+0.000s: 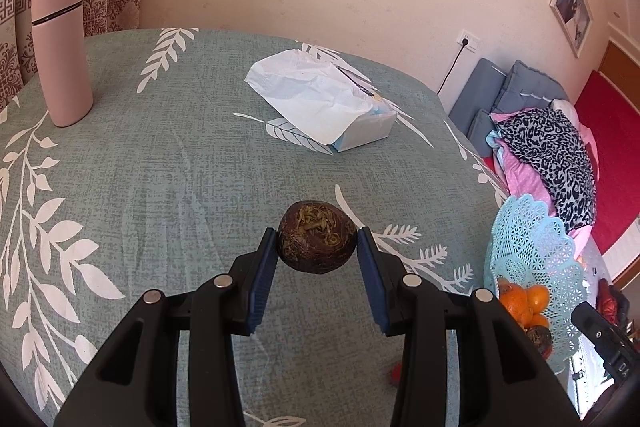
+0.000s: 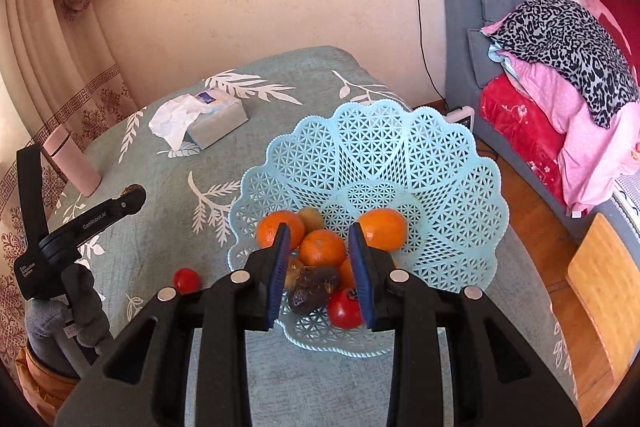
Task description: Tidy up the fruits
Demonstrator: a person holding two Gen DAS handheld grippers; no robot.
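Note:
My left gripper (image 1: 317,241) is shut on a dark brown round fruit (image 1: 316,241), held between its blue pads above the green leaf-print tablecloth. It also shows from the side in the right wrist view (image 2: 134,197). A light-blue lattice basket (image 2: 420,163) holds several oranges (image 2: 382,229), a dark wrinkled fruit (image 2: 314,291), a red fruit (image 2: 344,309) and a brownish-green one (image 2: 311,219). My right gripper (image 2: 320,255) is open and empty just above the basket's near side. A small red fruit (image 2: 186,280) lies on the cloth left of the basket. The basket shows at the right in the left wrist view (image 1: 536,247).
A pink flask (image 1: 62,51) stands at the table's far left. A tissue box (image 1: 332,103) with a tissue pulled out lies at the far middle. A sofa with piled clothes (image 2: 560,67) is to the right, past the table edge. A wooden board (image 2: 604,291) sits at the right.

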